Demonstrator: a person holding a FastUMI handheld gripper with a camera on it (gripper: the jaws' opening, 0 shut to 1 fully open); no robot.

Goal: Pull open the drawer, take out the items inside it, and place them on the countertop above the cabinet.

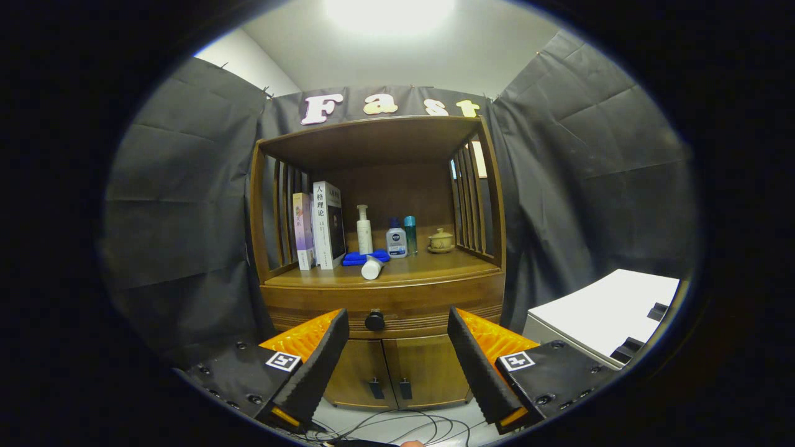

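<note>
Claw: the claw (396, 347) hangs spread wide in front of a wooden cabinet (379, 298), grasping nothing, its two fingers (313, 366) well apart.
Drawer: the drawer (422, 305) sits shut in the cabinet's front, just under the bench and beyond the fingers; its contents are hidden.
Knob: a dark round knob (374, 320) marks the middle of the drawer front, seen in the gap between the fingers, nearer the left one and not touched by either.
Bench: the wooden bench (435, 267) above the drawer forms the floor of an open alcove with slatted sides and a wooden roof.
Books: two books (320, 225) stand upright against the left slats, a thin pale one beside a thicker white one.
Bottles: a white pump bottle (364, 230) stands near the back; to its right a small pale bottle with a dark cap (396, 239) and a teal bottle (410, 233) stand side by side.
Cloth and tube: a blue cloth (363, 256) lies in front of the pump bottle, and a white tube (372, 267) lies on its side at the cloth's front edge, near the lip of the bench.
Cup: a small lidded cup on a saucer (441, 241) stands at the right of the bench, near the right slats.
Doors: two closed doors (397, 372) with small dark handles sit below the drawer.
Floor: dark cables (404, 425) trail across the pale floor below the doors.
Side: a white box (605, 313) stands to the cabinet's right.
</note>
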